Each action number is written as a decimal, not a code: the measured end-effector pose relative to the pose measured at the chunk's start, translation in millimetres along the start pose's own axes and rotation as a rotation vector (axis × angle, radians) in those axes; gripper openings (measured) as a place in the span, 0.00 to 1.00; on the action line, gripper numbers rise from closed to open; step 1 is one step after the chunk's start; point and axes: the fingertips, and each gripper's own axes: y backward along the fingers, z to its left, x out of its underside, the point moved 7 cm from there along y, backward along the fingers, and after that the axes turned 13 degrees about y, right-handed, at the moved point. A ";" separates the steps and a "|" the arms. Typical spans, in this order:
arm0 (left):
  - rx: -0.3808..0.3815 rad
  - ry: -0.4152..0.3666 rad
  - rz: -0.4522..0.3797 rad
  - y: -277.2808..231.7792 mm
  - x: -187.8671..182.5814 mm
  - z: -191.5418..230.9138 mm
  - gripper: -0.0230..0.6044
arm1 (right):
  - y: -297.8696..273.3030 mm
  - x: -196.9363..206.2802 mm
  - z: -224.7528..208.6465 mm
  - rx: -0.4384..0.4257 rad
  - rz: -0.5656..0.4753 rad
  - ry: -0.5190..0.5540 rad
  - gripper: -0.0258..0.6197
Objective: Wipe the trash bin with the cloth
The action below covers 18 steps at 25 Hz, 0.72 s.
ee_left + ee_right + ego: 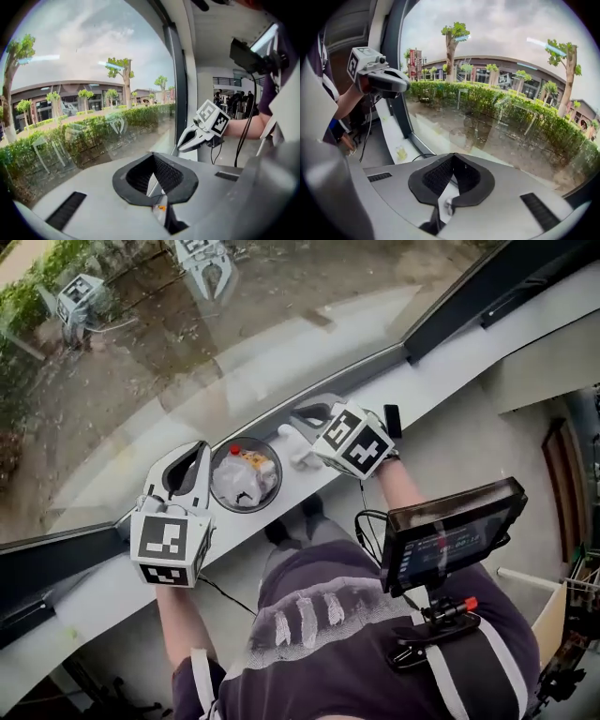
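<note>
On the sill we logged: bin (pixel 245 474), trash (pixel 246 476) inside; cloth (pixel 298 448), likely the white wad just beside it. Left gripper (pixel 201 450), right gripper (pixel 300 416): above, fingers clenched, empty. Wiping was not in hand; next, we judged, grasp cloth.

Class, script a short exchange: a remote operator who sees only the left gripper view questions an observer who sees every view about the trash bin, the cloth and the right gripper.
Operator: I see only the window and the right gripper. Where is the bin?
Observer: The small round dark-rimmed trash bin, holding crumpled white waste, stands on the white window sill, seen between the left gripper and the right gripper.
Operator: And the cloth?
Observer: A bunched white cloth lies on the sill, beside the bin's right edge.
Operator: Is anything between the right gripper's jaws?
Observer: No; its own view shows them together, empty.
</note>
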 end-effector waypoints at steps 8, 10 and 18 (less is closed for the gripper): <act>0.075 -0.094 -0.058 17.6 -36.9 -39.2 0.03 | 57.2 -33.9 21.8 0.013 -0.070 0.033 0.04; 0.094 -0.138 -0.057 19.6 -35.1 -57.8 0.03 | 63.7 -28.3 27.1 0.026 -0.072 0.050 0.04; 0.156 -0.164 -0.046 3.6 -79.4 -132.1 0.03 | 126.8 3.0 -7.2 0.127 -0.239 -0.041 0.04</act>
